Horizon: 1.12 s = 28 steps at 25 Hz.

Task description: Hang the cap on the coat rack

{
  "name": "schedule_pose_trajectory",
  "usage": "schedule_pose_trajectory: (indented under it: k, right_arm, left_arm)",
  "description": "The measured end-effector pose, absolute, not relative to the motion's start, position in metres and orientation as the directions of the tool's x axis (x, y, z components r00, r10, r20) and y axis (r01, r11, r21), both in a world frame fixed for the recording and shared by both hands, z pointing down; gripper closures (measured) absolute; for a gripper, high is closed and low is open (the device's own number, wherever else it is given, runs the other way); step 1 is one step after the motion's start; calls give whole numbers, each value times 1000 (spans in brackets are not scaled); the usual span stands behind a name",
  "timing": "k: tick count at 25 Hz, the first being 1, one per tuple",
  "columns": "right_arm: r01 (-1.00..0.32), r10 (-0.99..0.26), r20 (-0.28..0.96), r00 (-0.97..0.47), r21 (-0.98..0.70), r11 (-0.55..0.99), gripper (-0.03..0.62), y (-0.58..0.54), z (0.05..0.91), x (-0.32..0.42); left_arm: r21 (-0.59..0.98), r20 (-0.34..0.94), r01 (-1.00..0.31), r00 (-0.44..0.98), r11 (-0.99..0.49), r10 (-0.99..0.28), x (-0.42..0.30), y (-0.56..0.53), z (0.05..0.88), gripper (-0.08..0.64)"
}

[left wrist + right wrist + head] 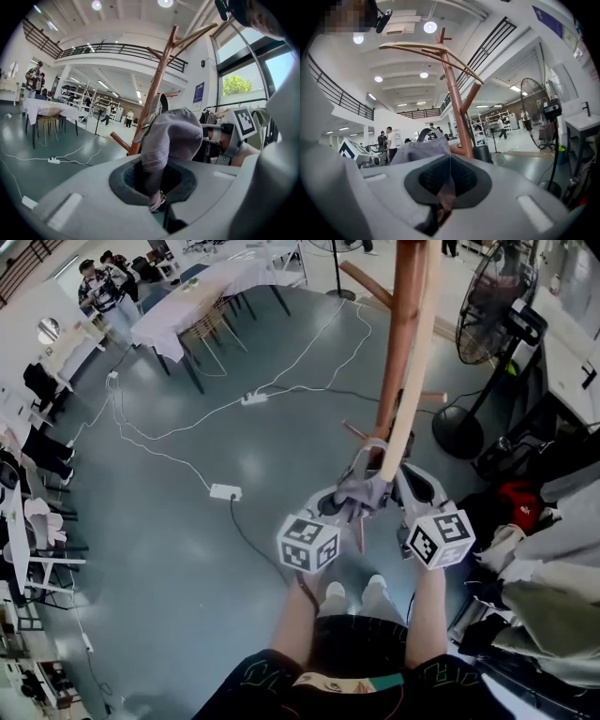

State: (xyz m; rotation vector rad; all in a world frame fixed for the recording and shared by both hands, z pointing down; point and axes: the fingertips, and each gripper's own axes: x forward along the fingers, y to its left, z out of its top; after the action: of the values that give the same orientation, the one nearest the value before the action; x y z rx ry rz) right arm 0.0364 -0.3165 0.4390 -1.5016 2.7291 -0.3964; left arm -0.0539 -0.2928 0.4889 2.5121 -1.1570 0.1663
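We hold the grey cap (364, 489) up in the air between both tools, right beside the pole of the coat rack (405, 324), near its low pegs. Our left hand-held gripper (157, 190) is clamped narrow on a fold of the cap, and the fabric bulges up out of its jaws. Our right hand-held gripper (442, 187) pinches a thin edge of the same cap. Below is the floor (178, 559), with a white power strip (225, 491) to the left and a standing fan (487, 310) at the far right.
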Motion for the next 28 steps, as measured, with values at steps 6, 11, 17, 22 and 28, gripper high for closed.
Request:
schedule_pose_trajectory:
  k: [6, 11, 17, 22, 28]
  right_arm:
    - [-768, -766, 131, -629, -254, 587, 581, -334, 453, 20]
    - [-749, -751, 134, -647, -295, 593, 581, -349, 467, 25]
    - [-740, -748, 135, -650, -339, 581, 581, -362, 480, 35]
    - [-731, -738, 145, -660, -354, 584, 581, -371, 491, 44]
    - [-721, -685, 234, -690, -306, 622, 581, -374, 527, 40]
  left_arm:
    - [245, 311, -821, 571, -516, -760, -69, -307, 496, 538]
    - [240, 355, -839, 545, -489, -760, -65, -321, 511, 537]
    - [231, 390, -855, 518, -464, -761, -57, -334, 518, 537]
    - [210, 423, -876, 482, -435, -767, -49, -346, 525, 537]
    - [165, 499, -907, 416, -388, -761, -39, -353, 556, 526]
